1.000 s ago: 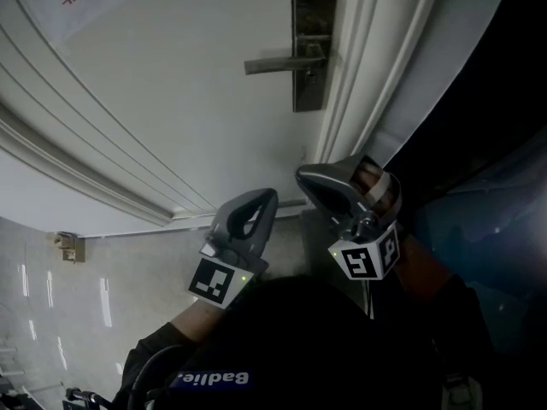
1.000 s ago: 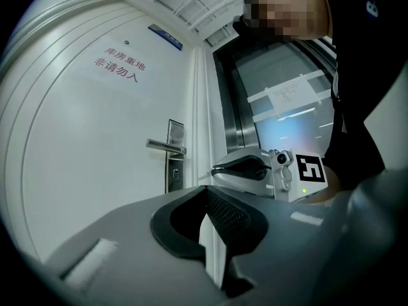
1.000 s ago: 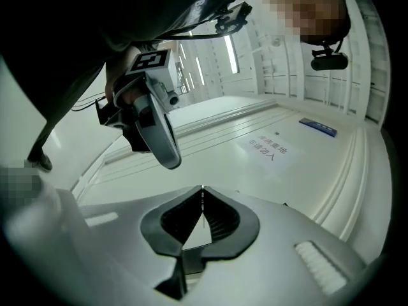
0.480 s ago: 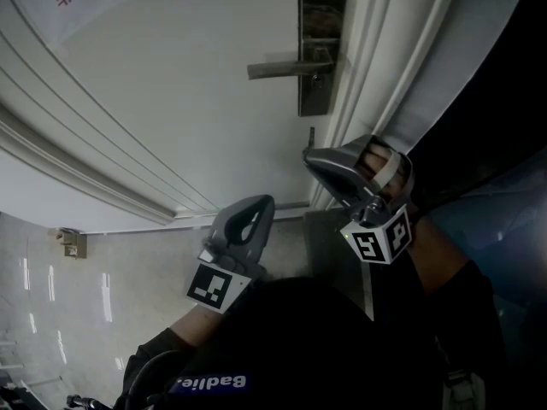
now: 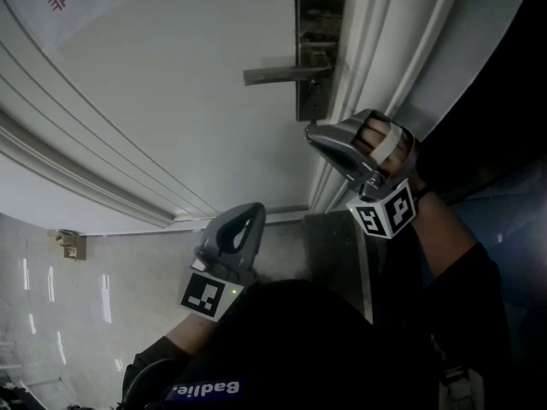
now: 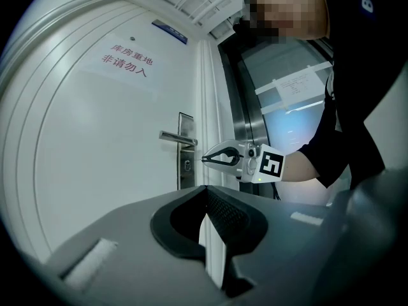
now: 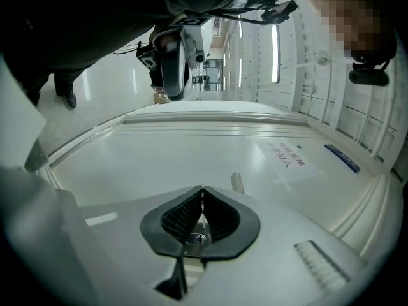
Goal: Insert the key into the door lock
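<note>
**A:** Change from a second back?
**B:** The right gripper has moved up along the door edge and rolled. Its tip is now just under the lock plate. The left gripper has barely shifted.
**A:** Jaws?
**B:** Right gripper is pinched on the key, which points at the plate. Can't tell if they touch. Left gripper's jaws are together with nothing between, low and well apart from the lock.

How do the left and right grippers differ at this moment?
The right grey two-jaw gripper is raised to the steel lock plate; the left grey two-jaw gripper hangs lower, away from it. The right pinches what looks like a thin metal key; the left holds nothing. Both have jaws together and point at the white door.
</note>
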Demonstrator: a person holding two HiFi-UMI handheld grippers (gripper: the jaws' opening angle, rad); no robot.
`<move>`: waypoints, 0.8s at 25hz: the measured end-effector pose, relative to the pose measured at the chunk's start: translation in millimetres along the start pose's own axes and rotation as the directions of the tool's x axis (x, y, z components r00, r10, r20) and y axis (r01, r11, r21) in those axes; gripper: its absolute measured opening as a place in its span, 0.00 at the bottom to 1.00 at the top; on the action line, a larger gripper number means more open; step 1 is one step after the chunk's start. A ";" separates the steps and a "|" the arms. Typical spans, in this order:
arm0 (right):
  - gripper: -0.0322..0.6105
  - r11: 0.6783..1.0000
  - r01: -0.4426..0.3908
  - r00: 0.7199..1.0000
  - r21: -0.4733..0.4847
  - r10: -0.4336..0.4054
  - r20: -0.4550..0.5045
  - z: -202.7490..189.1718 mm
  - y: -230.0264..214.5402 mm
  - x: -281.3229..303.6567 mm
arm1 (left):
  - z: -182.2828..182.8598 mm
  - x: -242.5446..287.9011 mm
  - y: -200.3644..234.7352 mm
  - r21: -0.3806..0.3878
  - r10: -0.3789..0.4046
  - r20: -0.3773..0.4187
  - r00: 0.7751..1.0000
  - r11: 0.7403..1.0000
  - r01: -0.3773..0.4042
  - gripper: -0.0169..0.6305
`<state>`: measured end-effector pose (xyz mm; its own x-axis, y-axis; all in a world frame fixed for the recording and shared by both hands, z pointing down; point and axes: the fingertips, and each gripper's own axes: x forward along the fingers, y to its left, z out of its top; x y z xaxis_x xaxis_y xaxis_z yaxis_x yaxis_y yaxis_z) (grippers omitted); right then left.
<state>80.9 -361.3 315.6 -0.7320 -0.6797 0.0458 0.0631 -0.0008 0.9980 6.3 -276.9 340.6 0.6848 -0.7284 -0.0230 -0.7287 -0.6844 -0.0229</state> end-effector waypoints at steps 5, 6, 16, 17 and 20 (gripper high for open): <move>0.07 0.997 -0.033 0.999 -0.064 0.031 -0.027 -23.7 4.4 13.2 | -3.5 -2.3 2.9 -0.005 0.013 -0.008 1.000 1.000 -0.013 0.05; 0.07 0.996 -0.041 0.999 -0.081 0.038 -0.030 -26.5 5.7 15.2 | -4.2 -2.5 3.0 -0.006 0.014 -0.010 1.000 1.000 -0.014 0.05; 0.07 0.988 -0.072 0.997 -0.138 0.071 -0.013 -38.6 9.4 22.9 | -8.3 -1.5 2.6 -0.013 0.017 -0.019 1.000 1.000 -0.018 0.05; 0.07 0.988 -0.073 0.997 -0.139 0.072 -0.010 -39.1 9.7 23.3 | -9.1 -1.2 2.1 -0.015 0.018 -0.022 1.000 1.000 -0.018 0.05; 0.07 0.988 -0.075 0.997 -0.137 0.075 -0.001 -41.3 10.3 24.7 | -10.7 0.4 1.3 -0.015 0.019 -0.026 0.999 1.000 -0.020 0.05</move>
<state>91.6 -408.4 325.3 -0.7245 -0.6786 0.1207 0.2101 -0.0507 0.9764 5.7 -278.5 351.3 0.6704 -0.7420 0.0030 -0.7420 -0.6704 -0.0076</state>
